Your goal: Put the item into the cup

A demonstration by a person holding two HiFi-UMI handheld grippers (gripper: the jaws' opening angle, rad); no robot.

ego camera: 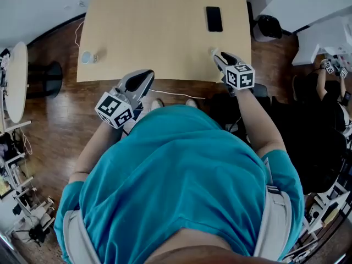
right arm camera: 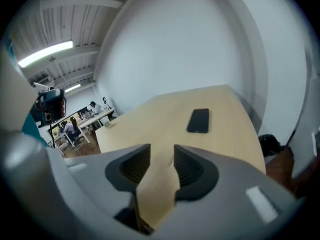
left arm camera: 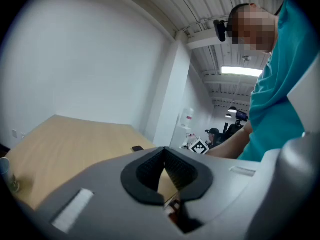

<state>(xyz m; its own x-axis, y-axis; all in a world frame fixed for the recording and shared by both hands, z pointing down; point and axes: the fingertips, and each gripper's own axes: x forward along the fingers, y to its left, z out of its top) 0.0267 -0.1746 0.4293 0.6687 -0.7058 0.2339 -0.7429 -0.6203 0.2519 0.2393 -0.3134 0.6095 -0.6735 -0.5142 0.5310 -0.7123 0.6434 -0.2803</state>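
Shirt (ego camera: 181, 169) nearest; L tongs (left arm camera: 164, 150) closed, R tongs (right arm camera: 160, 149) apart; cup (ego camera: 87, 57) on table (ego camera: 159, 32).

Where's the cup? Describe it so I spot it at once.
On the light wooden table, follow the left edge towards the near corner. The small, pale bluish round cup sits there. The flat black rectangular phone and a small pale item by the right gripper both lie on the table's right side.

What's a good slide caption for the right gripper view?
Open right claw at a wooden table, black phone ahead.
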